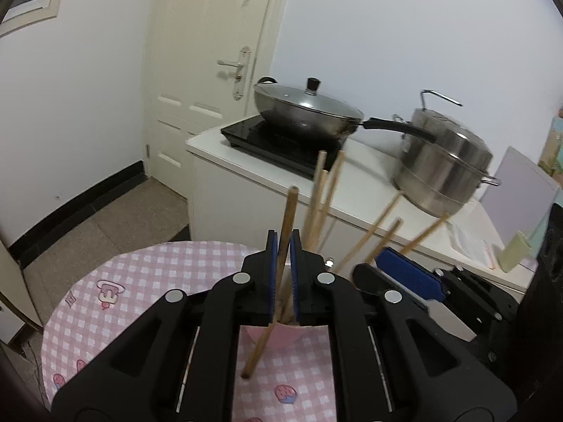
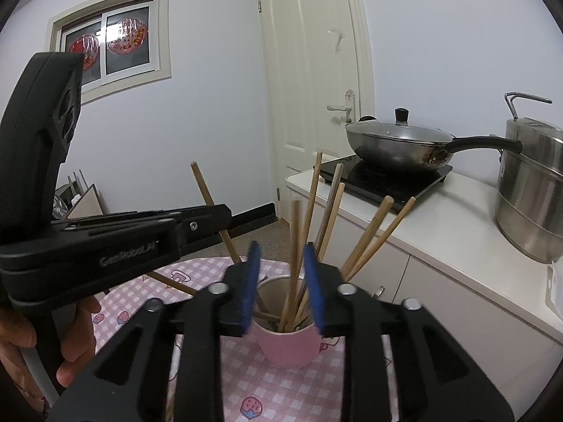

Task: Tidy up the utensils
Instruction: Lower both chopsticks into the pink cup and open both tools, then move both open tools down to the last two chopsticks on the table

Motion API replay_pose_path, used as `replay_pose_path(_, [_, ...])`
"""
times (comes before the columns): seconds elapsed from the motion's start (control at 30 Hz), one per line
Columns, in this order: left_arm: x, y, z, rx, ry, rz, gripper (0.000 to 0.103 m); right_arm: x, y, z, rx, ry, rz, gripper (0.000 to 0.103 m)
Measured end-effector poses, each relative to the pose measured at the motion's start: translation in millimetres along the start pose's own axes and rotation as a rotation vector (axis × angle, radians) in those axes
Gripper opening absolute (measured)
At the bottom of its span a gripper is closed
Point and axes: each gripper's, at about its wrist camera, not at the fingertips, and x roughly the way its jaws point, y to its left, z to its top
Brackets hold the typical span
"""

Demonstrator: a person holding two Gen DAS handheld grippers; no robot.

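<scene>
Your left gripper (image 1: 284, 242) is nearly closed, one chopstick (image 1: 281, 263) standing tilted between its blue pads; you can't tell whether the pads still press it. That stick's lower end hangs over the pink checked tablecloth (image 1: 140, 281), on the near side of the pink cup (image 1: 278, 337).

Your right gripper (image 2: 279, 256) stands partly open just above the cup (image 2: 286, 346). A chopstick (image 2: 295, 232) rises upright in the gap, and the pads don't touch it. The cup sits on the tablecloth (image 2: 288, 390) with a bunch of chopsticks (image 2: 369, 232) fanned out of it, leaning mostly right.

To the left in the right wrist view, your left hand (image 2: 42, 337) grips the other tool's handle.

Beyond the table, on the white counter (image 2: 440, 242), a lidded wok (image 2: 397, 144) sits on a black cooktop (image 2: 387, 179), with a steel pot (image 2: 531, 190) to its right.
</scene>
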Motion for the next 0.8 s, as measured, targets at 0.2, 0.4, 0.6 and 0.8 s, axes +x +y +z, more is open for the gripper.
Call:
replay_pose_path(0.2, [-27, -7, -5, 0.031, -0.062, 0.030, 0.062, -14, 6, -3, 0.005, -0.002, 0.005, 0.030])
replay_pose_path(0.4, [-56, -14, -9, 0.058, -0.097, 0.065, 0.062, -35, 10, -5, 0.023, -0.019, 0.004, 0.031])
replay_pose_path(0.6, [-87, -18, -25, 0.097, -0.132, 0.125, 0.062, -58, 19, -5, 0.031, -0.043, 0.010, 0.033])
replay_pose_path(0.8, [-120, -16, -47, 0.101, -0.160, 0.154, 0.062, -76, 35, -10, 0.023, -0.049, 0.021, 0.034])
